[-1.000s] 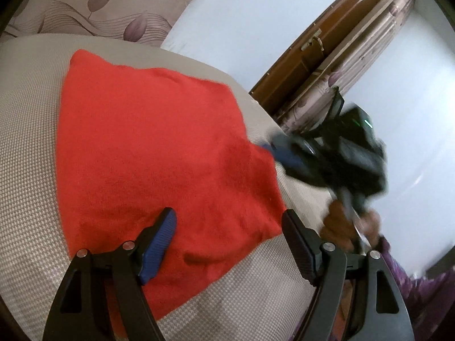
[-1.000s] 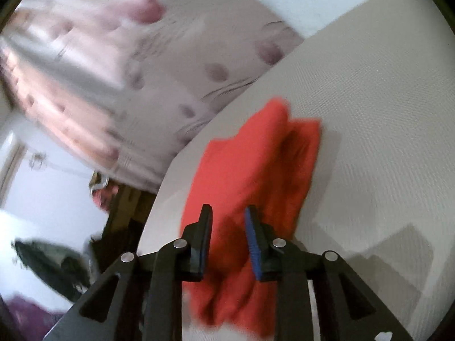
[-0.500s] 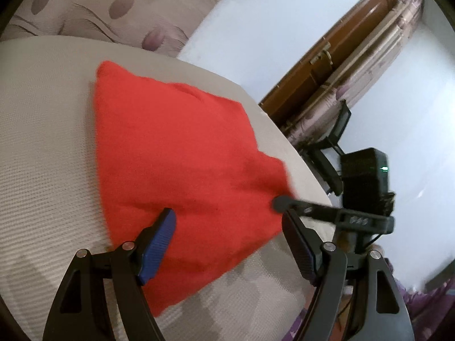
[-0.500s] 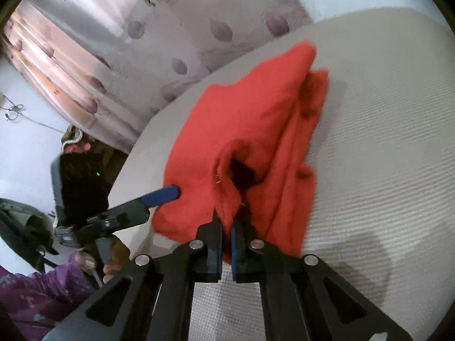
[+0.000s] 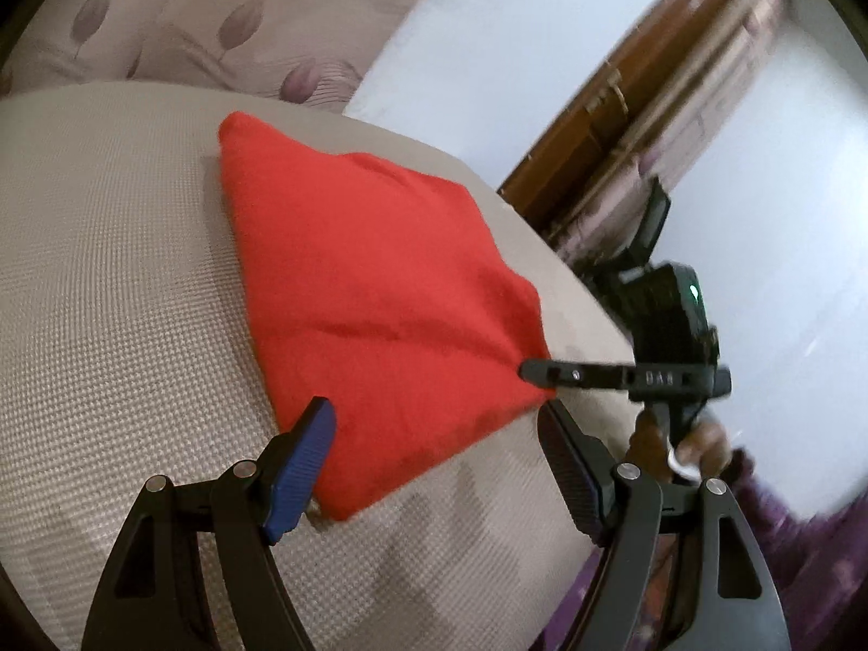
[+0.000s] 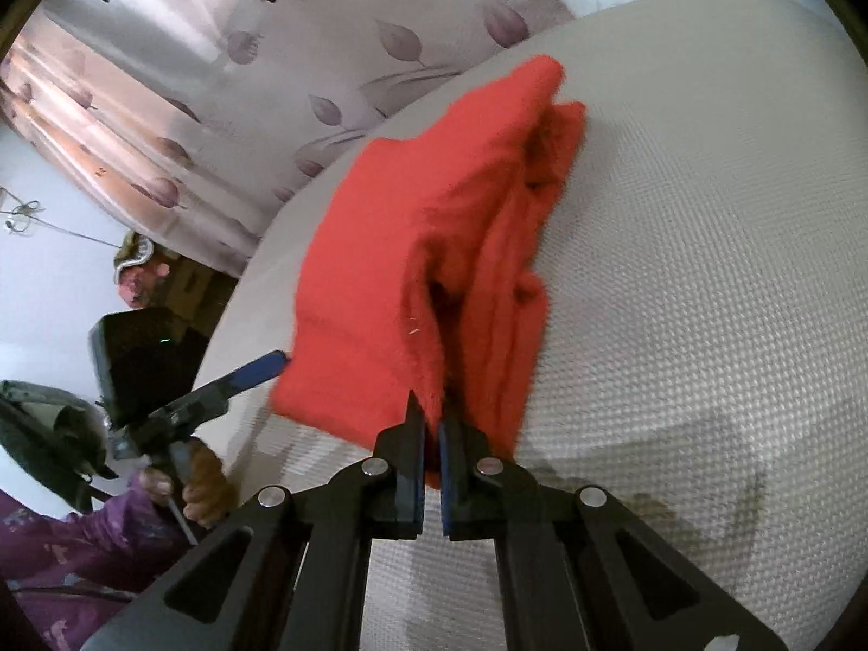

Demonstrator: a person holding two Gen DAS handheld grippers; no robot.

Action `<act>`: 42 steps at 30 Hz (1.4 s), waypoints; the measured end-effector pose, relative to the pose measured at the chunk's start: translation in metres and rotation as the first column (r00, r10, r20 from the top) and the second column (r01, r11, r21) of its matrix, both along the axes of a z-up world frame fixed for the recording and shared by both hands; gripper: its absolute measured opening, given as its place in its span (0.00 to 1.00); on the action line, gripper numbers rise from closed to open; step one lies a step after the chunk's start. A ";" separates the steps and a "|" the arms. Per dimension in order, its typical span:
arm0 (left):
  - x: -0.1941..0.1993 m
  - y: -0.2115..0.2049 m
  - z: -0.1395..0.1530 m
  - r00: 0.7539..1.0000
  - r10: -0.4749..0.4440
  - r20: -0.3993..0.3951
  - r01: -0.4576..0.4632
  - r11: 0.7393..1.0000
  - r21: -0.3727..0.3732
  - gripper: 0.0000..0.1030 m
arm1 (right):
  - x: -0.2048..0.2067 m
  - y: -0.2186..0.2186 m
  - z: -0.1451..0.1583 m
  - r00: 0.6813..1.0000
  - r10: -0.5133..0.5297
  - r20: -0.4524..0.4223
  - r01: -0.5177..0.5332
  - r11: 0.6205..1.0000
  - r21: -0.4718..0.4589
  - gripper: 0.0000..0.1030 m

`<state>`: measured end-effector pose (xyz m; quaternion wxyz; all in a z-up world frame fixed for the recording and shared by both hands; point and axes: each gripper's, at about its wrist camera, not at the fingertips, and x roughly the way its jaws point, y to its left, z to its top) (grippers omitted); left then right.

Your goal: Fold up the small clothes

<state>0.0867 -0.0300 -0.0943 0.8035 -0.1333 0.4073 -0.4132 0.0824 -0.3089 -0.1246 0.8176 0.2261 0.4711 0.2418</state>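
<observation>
A red cloth [image 5: 374, 293] lies on the beige woven bed surface [image 5: 108, 293]. My left gripper [image 5: 434, 434] is open, its jaws on either side of the cloth's near corner, touching nothing. My right gripper [image 6: 431, 423] is shut on the near edge of the red cloth [image 6: 434, 228] and lifts the top layer, so a dark fold gap shows beneath. In the left wrist view the right gripper [image 5: 534, 371] pinches the cloth's right corner. In the right wrist view the left gripper [image 6: 260, 371] hovers at the cloth's left corner.
A leaf-patterned curtain [image 6: 271, 54] hangs behind the bed. A brown wooden door frame [image 5: 624, 108] and a white wall [image 5: 786, 217] stand to the right. The bed's edge [image 6: 238, 325] drops off near the person in purple sleeves [image 6: 65, 553].
My right gripper has closed on the cloth's edge and lifted it, pulling the corner taut. My left gripper has stayed open near the near corner.
</observation>
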 end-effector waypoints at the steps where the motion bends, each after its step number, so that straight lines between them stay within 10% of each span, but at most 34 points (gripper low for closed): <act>1: -0.001 -0.003 0.002 1.000 -0.008 0.006 0.008 1.000 -0.003 0.75 | 0.001 -0.002 -0.003 1.000 -0.004 -0.007 0.004 1.000 0.026 0.03; 11: 0.010 -0.063 -0.009 0.994 -0.113 -0.001 0.113 0.994 0.014 0.75 | -0.007 -0.024 -0.010 0.999 -0.038 -0.016 0.040 0.988 0.150 0.08; 21: 0.003 -0.068 -0.011 0.990 -0.137 0.018 0.136 0.990 0.025 0.75 | 0.030 -0.005 0.090 0.970 0.019 0.243 -0.019 1.000 -0.004 0.13; 29: -0.003 -0.068 -0.014 0.988 -0.151 0.044 0.149 0.988 0.037 0.75 | 0.076 0.036 0.039 0.976 0.130 0.176 -0.060 0.933 -0.354 0.00; 37: -0.009 -0.060 -0.015 0.988 -0.148 0.040 0.148 0.989 0.011 0.76 | 0.091 0.028 0.064 0.971 0.117 0.208 -0.071 0.974 -0.215 0.10; 42: -0.010 -0.060 -0.015 0.988 -0.149 0.042 0.149 0.989 0.008 0.76 | 0.119 0.042 0.093 0.959 0.110 0.263 -0.027 0.954 -0.299 0.10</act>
